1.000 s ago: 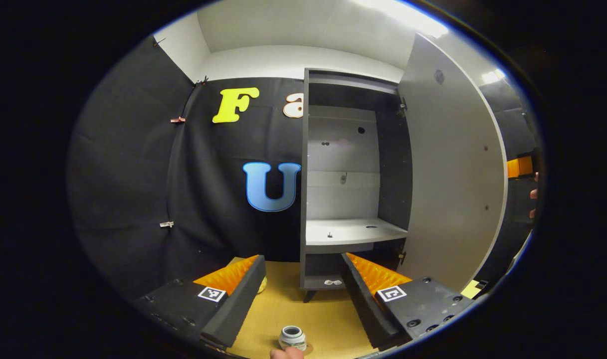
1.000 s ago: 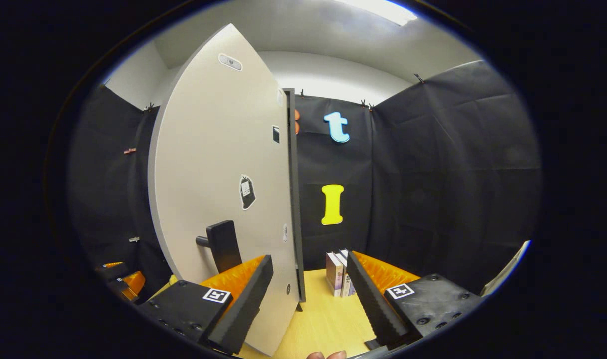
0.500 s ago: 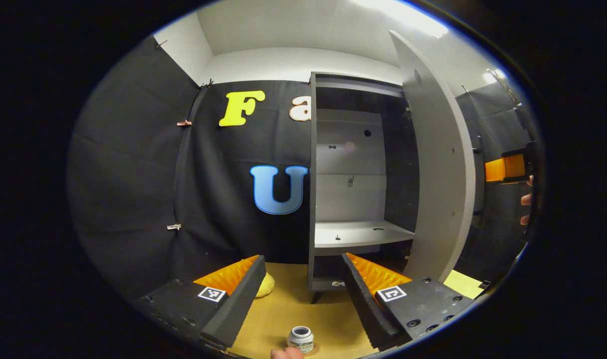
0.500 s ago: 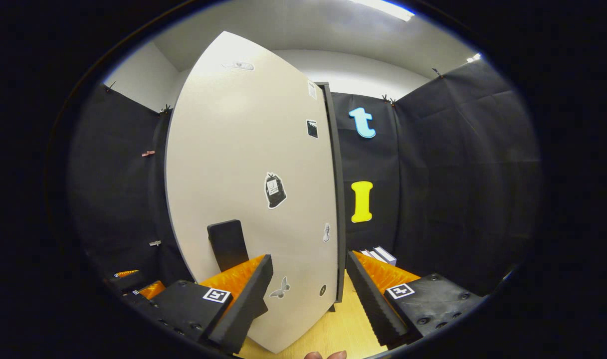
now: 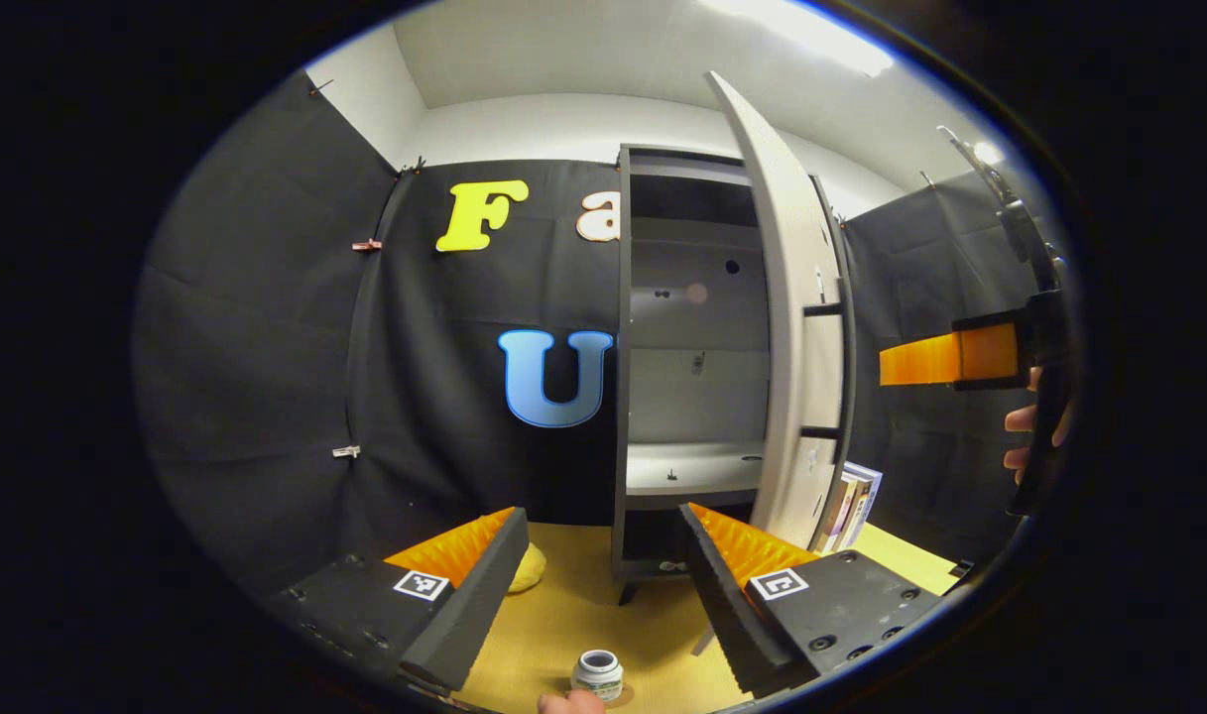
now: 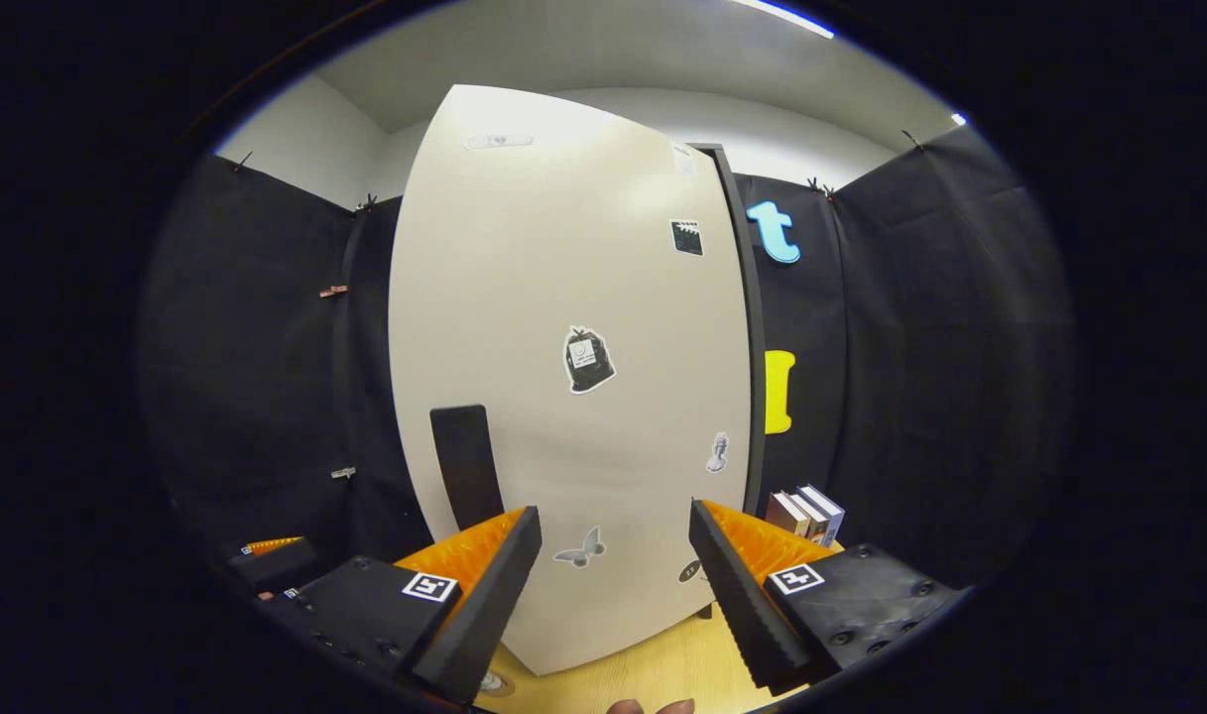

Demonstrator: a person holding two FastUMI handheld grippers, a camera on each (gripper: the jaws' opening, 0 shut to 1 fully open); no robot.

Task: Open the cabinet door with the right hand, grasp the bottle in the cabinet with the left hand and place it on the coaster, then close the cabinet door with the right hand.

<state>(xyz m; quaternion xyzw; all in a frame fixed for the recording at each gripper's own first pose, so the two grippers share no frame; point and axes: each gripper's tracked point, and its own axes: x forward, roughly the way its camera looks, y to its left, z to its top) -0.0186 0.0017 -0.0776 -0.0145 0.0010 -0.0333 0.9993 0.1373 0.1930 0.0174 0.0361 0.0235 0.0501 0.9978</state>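
- Cabinet door (image 6: 573, 397) stood partly open, swung most of the way toward the cabinet (image 5: 692, 367); judged to be the closing step, last of the task.
- Broad pale face of the door lay straight ahead of the right gripper (image 6: 613, 585), its long axis upright, its dark handle (image 6: 464, 464) just left of the left finger (image 6: 484, 585).
- Right gripper's jaws spread wide, clamped on nothing; contact with the door face could not be told.
- Door seen edge-on in the left gripper view (image 5: 782, 327), its free edge still in front of the cabinet's opening, hinge side to the right.
- Bottle (image 5: 598, 674) stood upright on the wooden table (image 5: 563, 615), in front of the cabinet and below the left gripper (image 5: 603, 585), out of the jaws; coaster beneath it not clearly made out.
- Left gripper's jaws likewise wide apart and empty.
- Nearer to the door: the right gripper; judged to need a push on the face toward the cabinet.
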